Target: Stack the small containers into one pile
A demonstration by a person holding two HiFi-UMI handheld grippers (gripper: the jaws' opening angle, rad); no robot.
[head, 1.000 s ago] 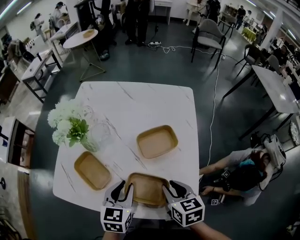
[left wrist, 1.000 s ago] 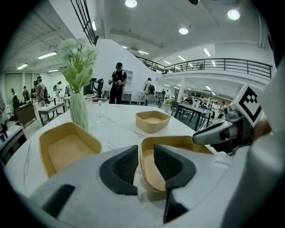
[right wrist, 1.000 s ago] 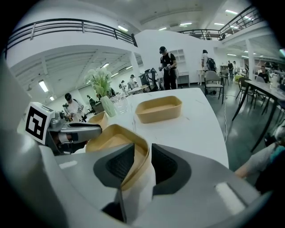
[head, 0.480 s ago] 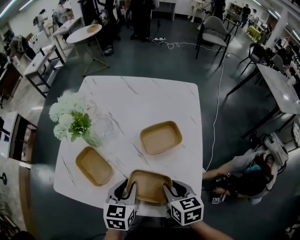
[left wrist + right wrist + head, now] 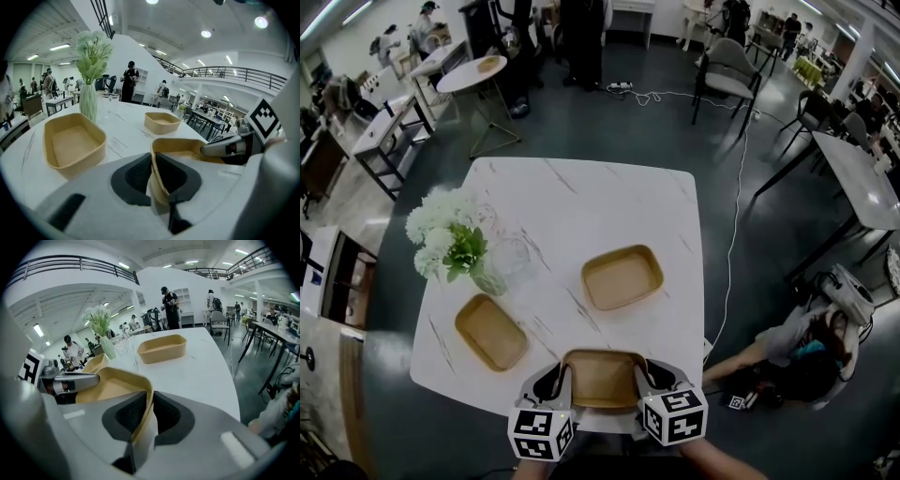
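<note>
On the white surface (image 5: 581, 206), the left gripper (image 5: 556, 381) and right gripper (image 5: 646, 379) are closing onto opposite walls of the container (image 5: 602, 377) between them.

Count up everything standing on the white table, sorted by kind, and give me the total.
Tan containers: 3 (near edge, left, further back on the right)
Vase of white flowers: 1
Clear glass: 1
Total: 5
</note>
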